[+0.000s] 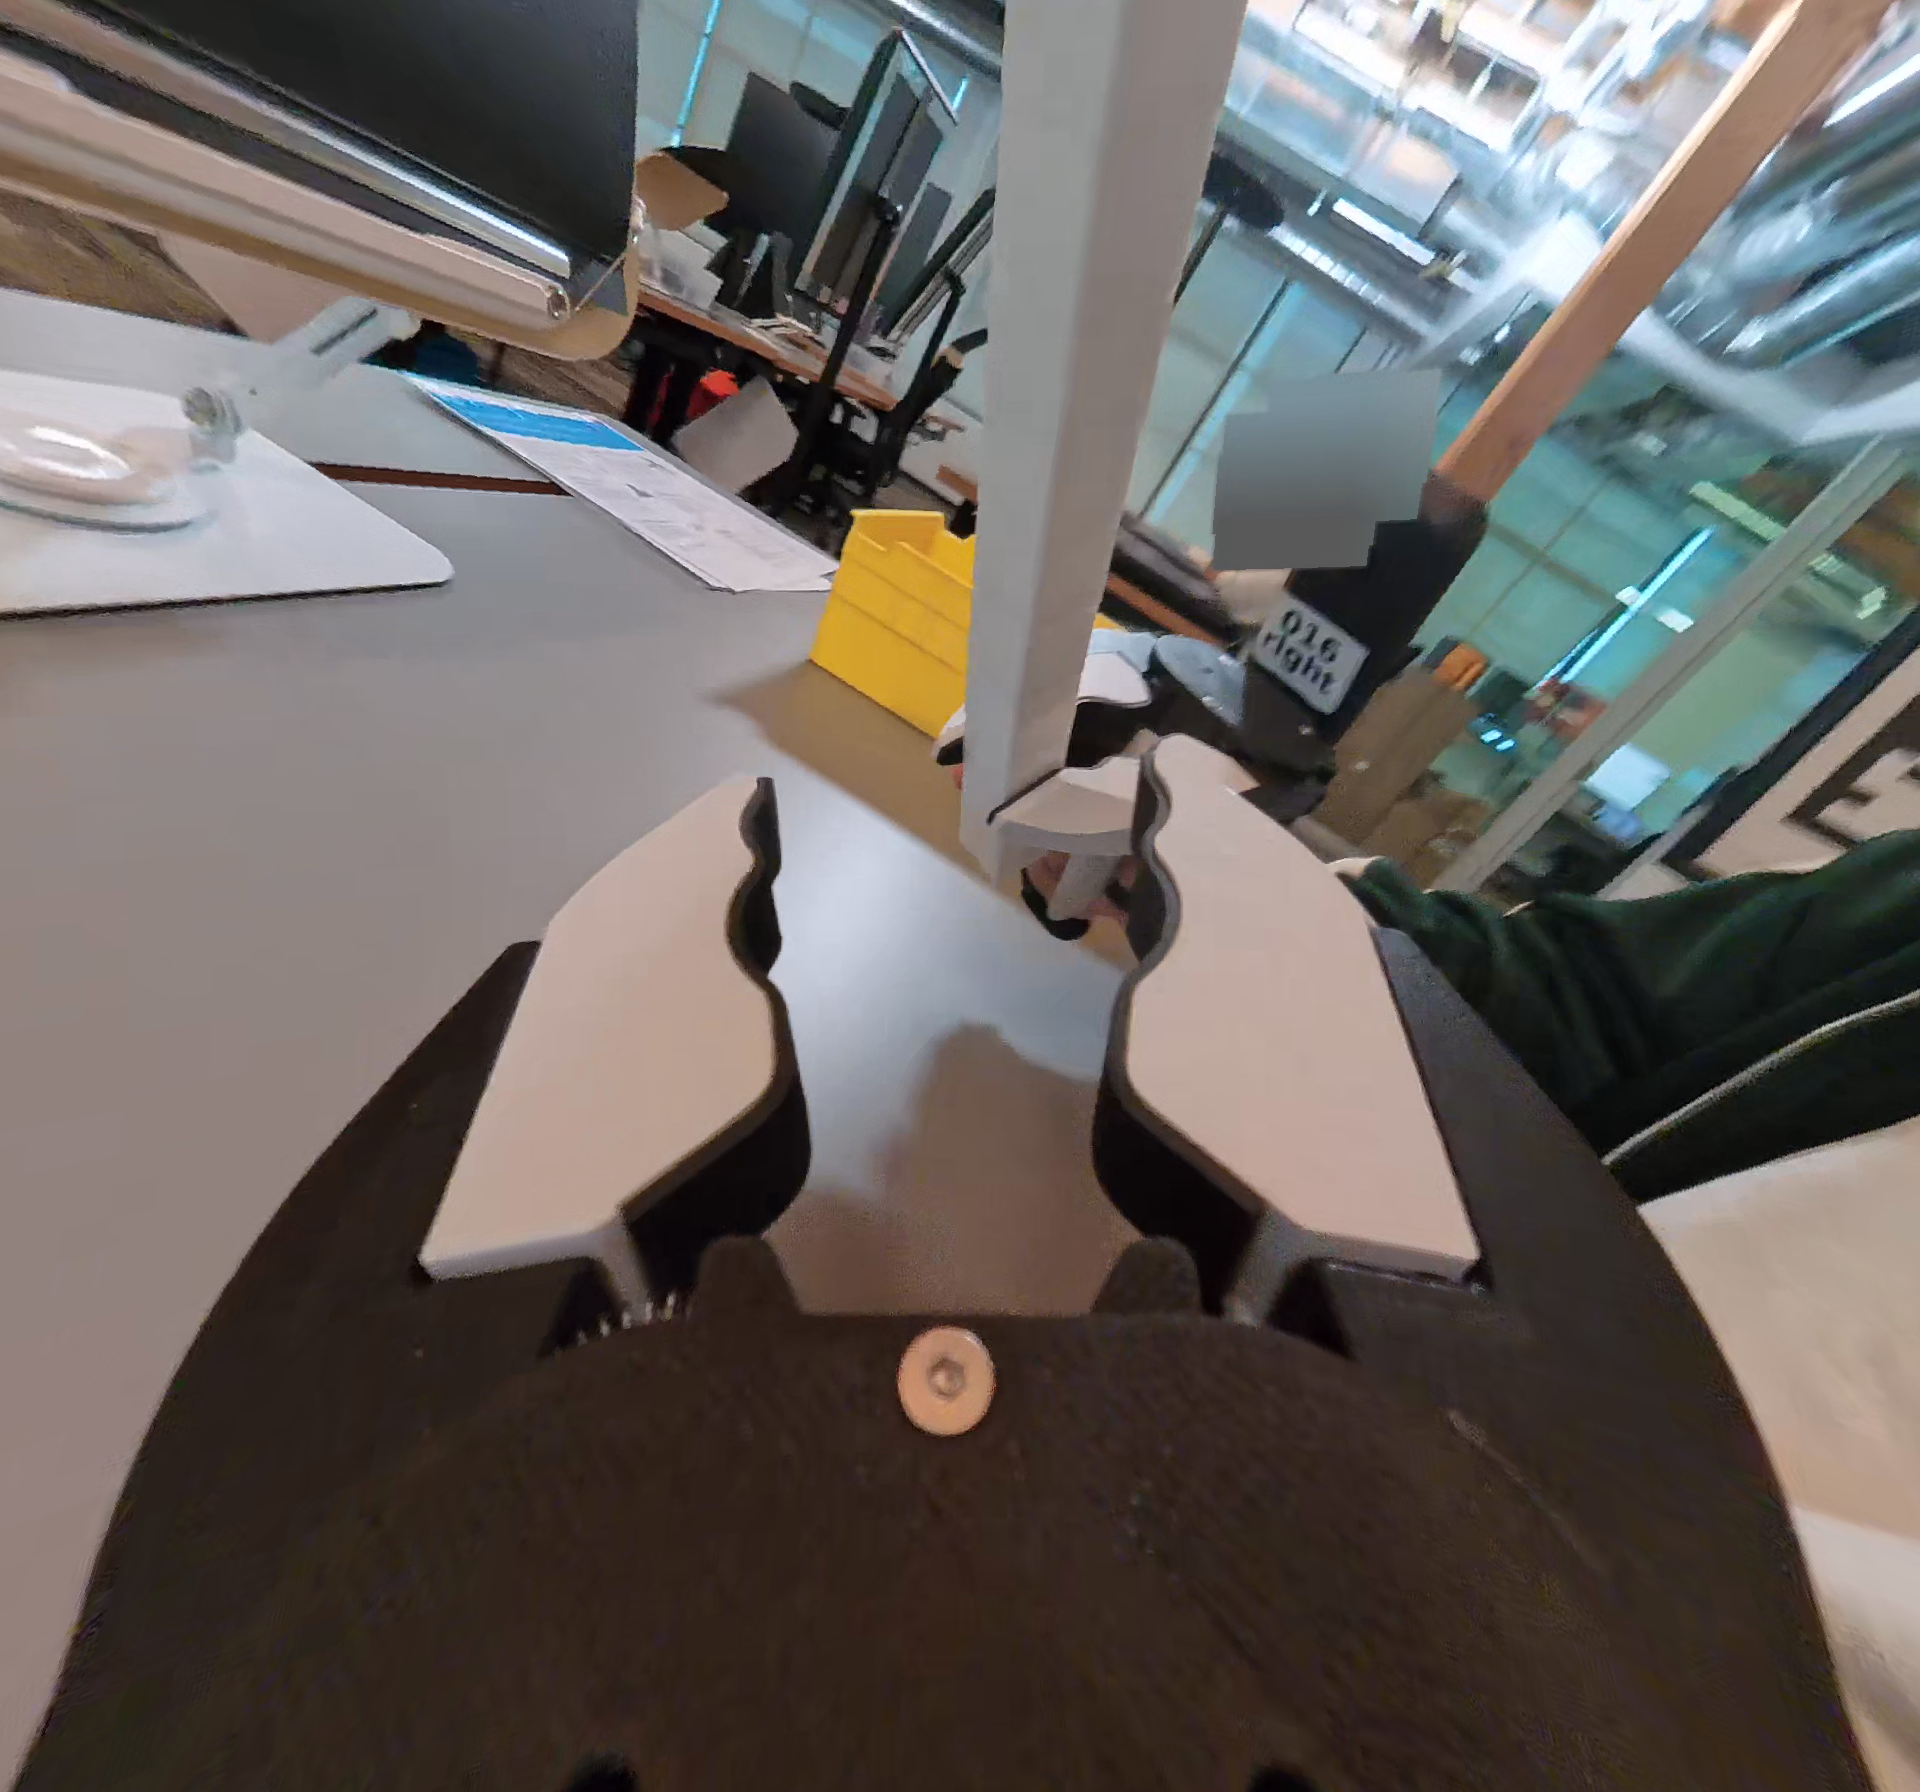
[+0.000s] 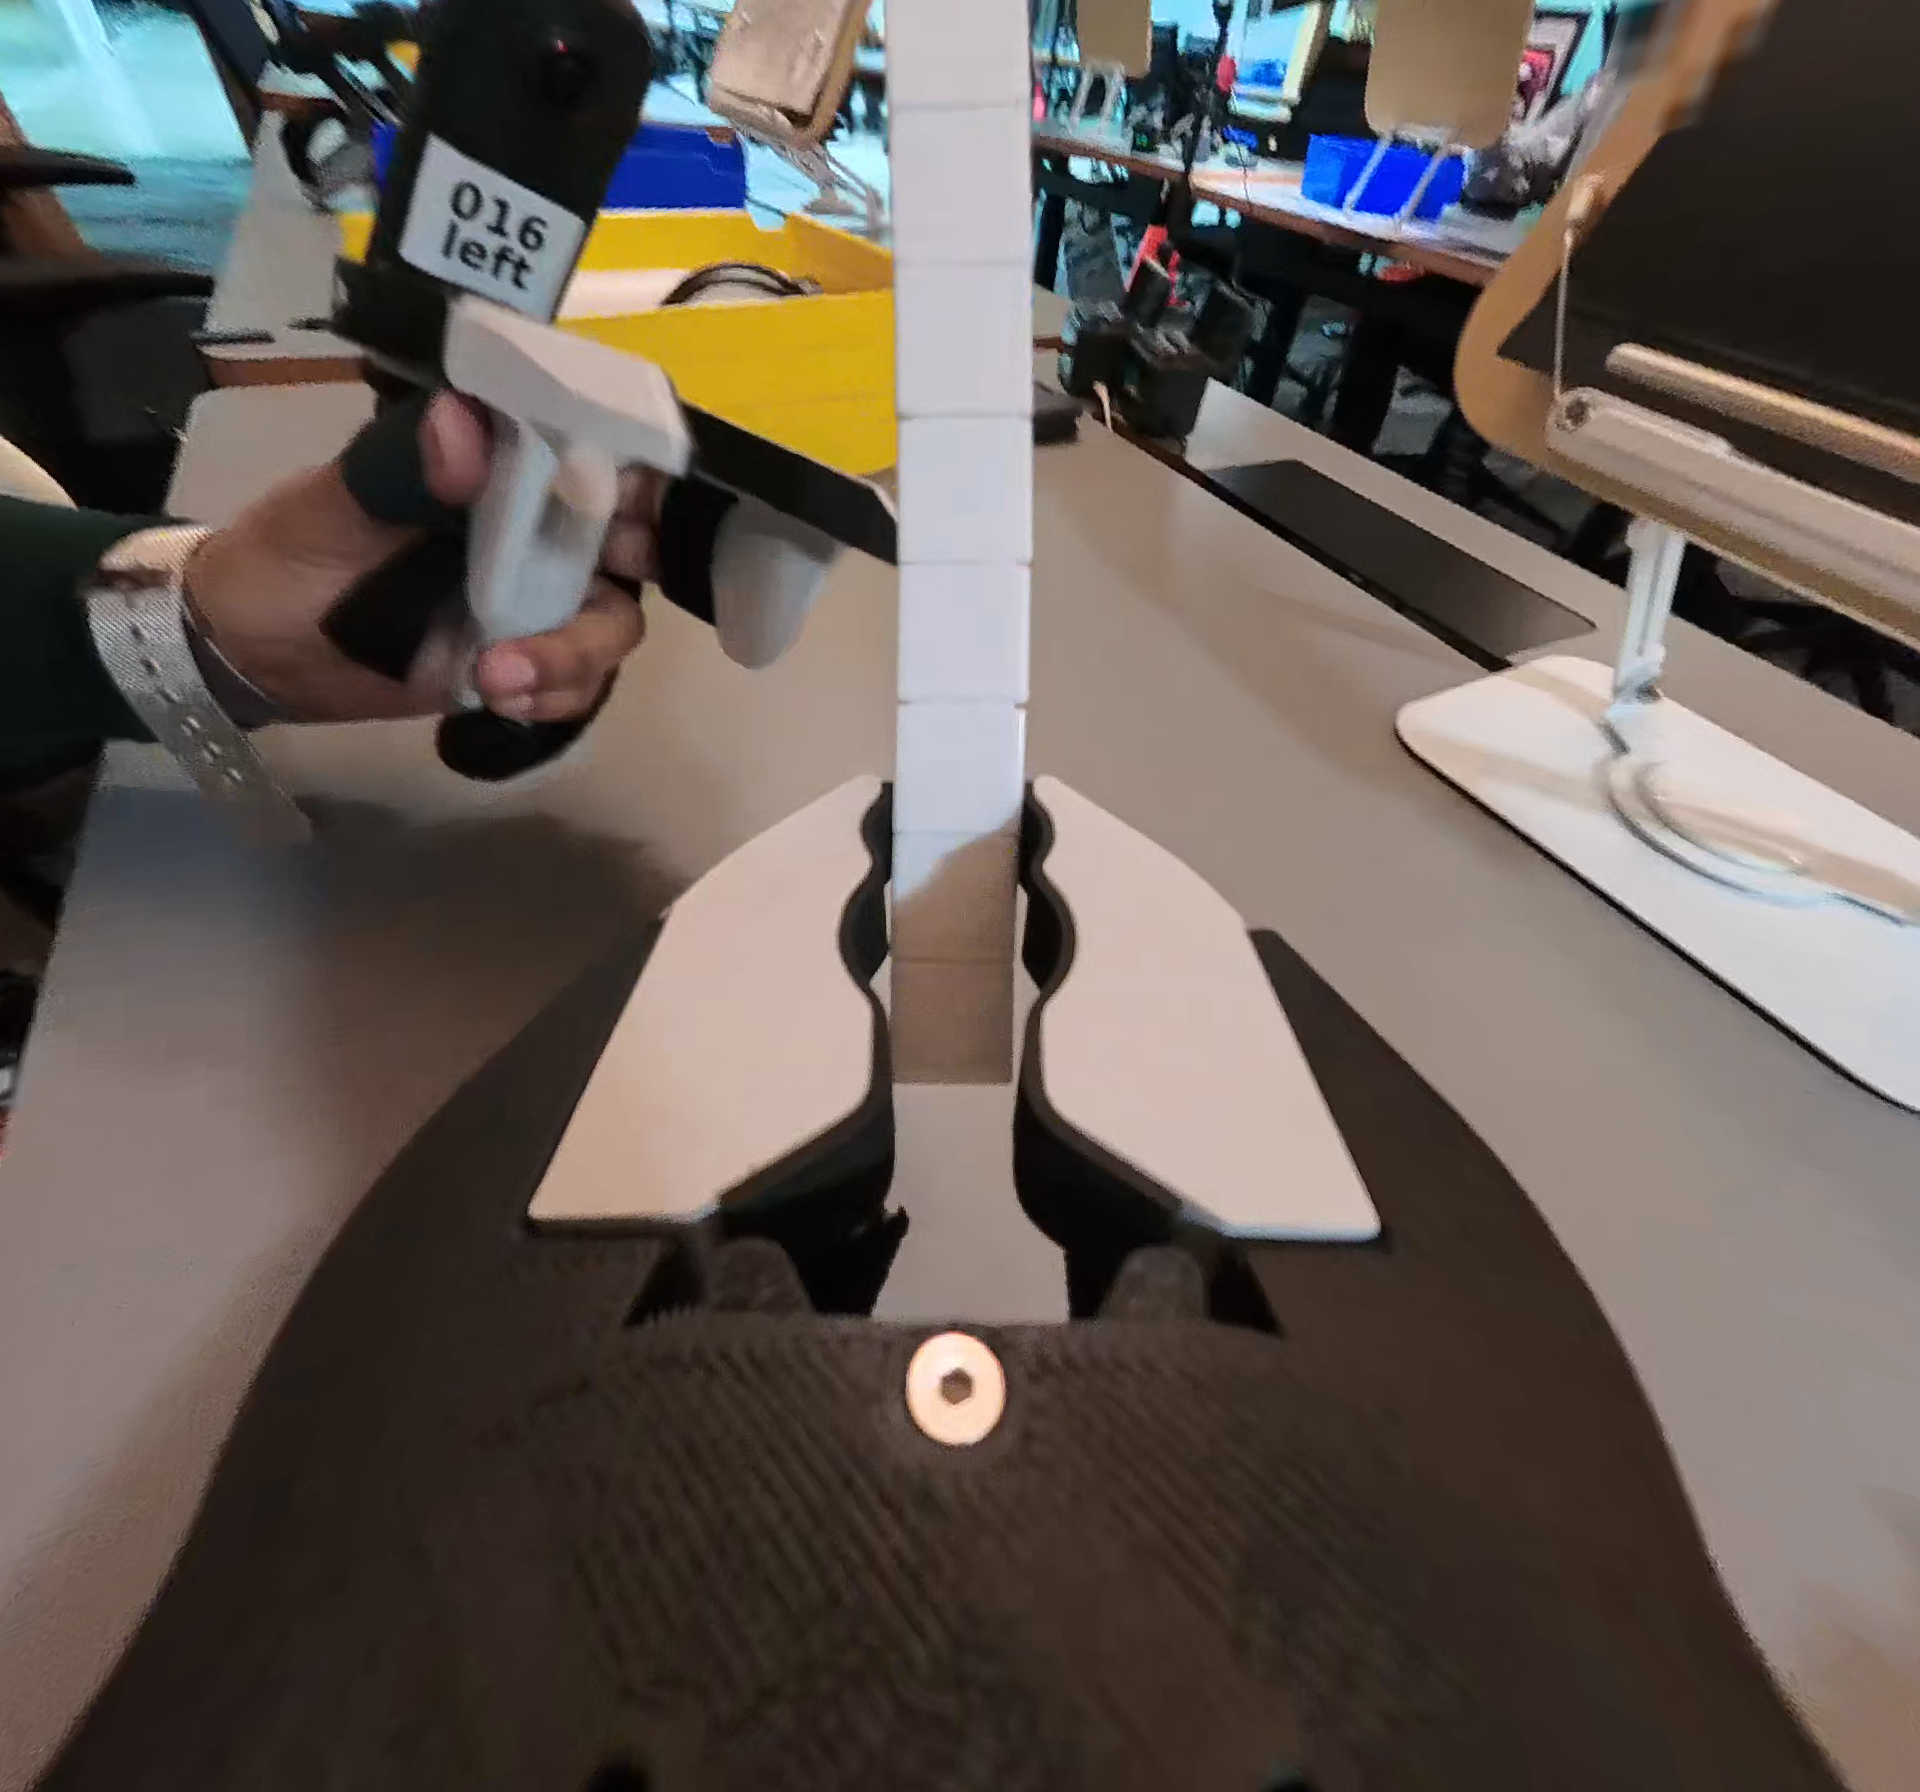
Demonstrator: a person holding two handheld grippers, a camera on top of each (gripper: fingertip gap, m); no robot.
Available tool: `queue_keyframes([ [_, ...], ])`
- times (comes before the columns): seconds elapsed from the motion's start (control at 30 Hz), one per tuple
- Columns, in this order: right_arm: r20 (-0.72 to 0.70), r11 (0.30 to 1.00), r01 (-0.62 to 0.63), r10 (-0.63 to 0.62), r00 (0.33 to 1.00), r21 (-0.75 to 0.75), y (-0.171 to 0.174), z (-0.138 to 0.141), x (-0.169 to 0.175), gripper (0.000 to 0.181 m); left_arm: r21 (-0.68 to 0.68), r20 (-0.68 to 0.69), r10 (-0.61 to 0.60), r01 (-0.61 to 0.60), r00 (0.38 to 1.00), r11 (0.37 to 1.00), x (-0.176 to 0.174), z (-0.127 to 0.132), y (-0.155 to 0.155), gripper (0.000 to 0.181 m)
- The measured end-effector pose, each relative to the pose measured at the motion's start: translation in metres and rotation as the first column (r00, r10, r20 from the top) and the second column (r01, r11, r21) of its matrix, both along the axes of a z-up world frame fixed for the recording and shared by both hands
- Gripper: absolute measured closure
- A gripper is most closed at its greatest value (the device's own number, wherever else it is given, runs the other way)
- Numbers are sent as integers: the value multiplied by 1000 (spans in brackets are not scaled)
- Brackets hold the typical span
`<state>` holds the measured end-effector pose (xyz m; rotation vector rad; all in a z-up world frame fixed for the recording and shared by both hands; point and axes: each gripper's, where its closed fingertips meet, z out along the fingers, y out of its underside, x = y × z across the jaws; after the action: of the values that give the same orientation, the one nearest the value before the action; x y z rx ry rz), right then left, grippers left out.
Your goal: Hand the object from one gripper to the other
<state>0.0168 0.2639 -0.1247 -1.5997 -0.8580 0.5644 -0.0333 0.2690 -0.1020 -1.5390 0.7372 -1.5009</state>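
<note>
A long white bar made of stacked cube segments (image 2: 961, 288) stands upright. My right gripper (image 2: 961, 797) is shut on its lower end, with a jaw pressed against each side. In the left wrist view the bar (image 1: 1091, 288) rises just beyond my right fingertip, with the right gripper's black body (image 1: 1288, 672) behind it. My left gripper (image 1: 956, 786) is open and empty above the grey table (image 1: 416, 807), its jaws wide apart and close to the bar's lower end. It also shows in the right wrist view (image 2: 774, 589), held by a hand just left of the bar.
A yellow bin (image 1: 894, 620) sits on the table behind the bar, also in the right wrist view (image 2: 748, 340). A monitor on a white-based stand (image 2: 1662, 807) is at the right, with a black pad (image 2: 1392, 547) beside it. Papers (image 1: 644, 485) lie farther back. A green sleeve (image 1: 1662, 973) is at the right. Tip to tip, the grippers are about 7 centimetres apart.
</note>
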Motion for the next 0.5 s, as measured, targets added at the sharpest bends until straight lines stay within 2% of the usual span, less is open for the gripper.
queue_keyframes([
  [0.1,65,999,29,-27,998,-27,7,-11,10,159,-129,43,-58,63,997,990,-4,-4,6,104],
  [0.2,211,998,57,-60,976,17,10,-21,16,159,-216,84,-86,102,993,971,-5,-10,9,105],
  [0.27,338,994,69,-93,937,84,12,-25,20,159,-255,122,-107,136,987,957,-7,-9,10,107],
  [0.37,513,979,51,-148,845,200,12,-32,25,159,-338,130,-204,237,970,911,-10,-11,6,105],
  [0.5,608,970,-16,-139,782,242,8,-43,20,159,-387,113,-273,295,955,874,-17,-20,4,114],
])
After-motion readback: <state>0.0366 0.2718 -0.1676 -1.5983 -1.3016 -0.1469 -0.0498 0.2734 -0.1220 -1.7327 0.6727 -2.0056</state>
